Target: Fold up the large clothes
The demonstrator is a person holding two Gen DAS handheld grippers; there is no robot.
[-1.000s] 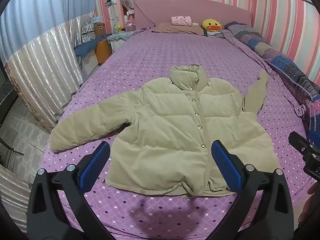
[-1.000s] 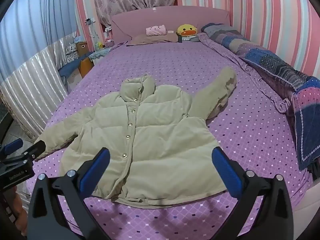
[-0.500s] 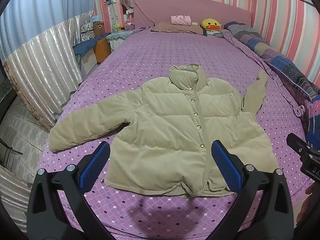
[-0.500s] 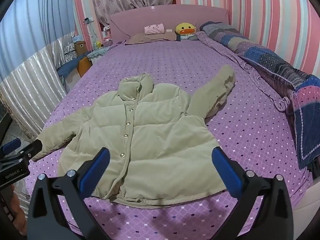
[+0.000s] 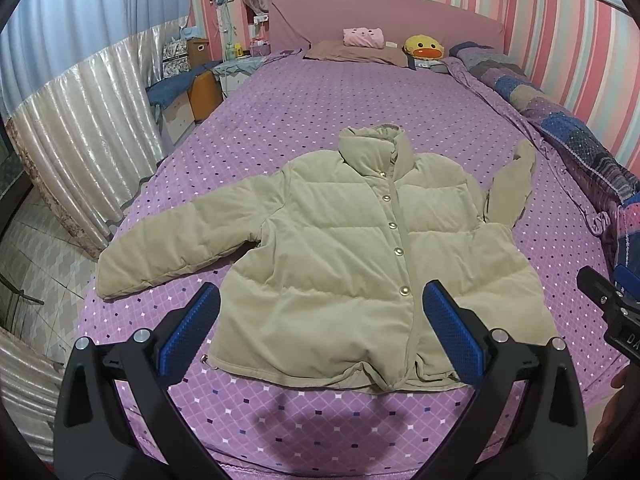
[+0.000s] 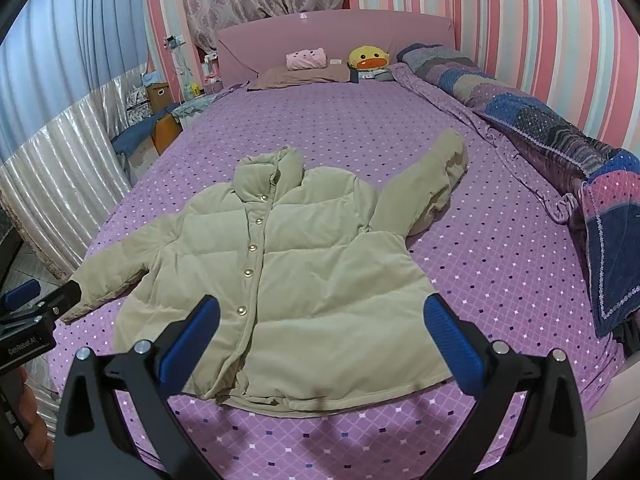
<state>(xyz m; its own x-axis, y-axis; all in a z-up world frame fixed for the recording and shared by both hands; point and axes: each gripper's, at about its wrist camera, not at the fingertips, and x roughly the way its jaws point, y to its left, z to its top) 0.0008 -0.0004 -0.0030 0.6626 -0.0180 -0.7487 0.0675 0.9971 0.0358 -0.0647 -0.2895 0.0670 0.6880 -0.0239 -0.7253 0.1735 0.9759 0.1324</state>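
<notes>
A beige puffer jacket (image 5: 340, 248) lies flat and buttoned, front up, on the purple dotted bed sheet (image 5: 340, 92); it also shows in the right wrist view (image 6: 304, 272). Its left sleeve (image 5: 176, 244) stretches out toward the bed's left edge. Its right sleeve (image 6: 428, 184) angles up toward the headboard. My left gripper (image 5: 320, 332) is open and empty, held above the jacket's hem. My right gripper (image 6: 320, 336) is open and empty, also above the hem. Each gripper shows at the edge of the other's view.
Pillows and a yellow duck plush (image 5: 424, 49) lie at the headboard. A patchwork quilt (image 6: 560, 136) is bunched along the bed's right side. A silvery curtain (image 5: 80, 140) and bedside boxes (image 5: 192, 92) stand left of the bed.
Both grippers have drifted slightly; the jacket sits a little lower-left in the views. The jacket itself has not moved and both grippers stay open.
</notes>
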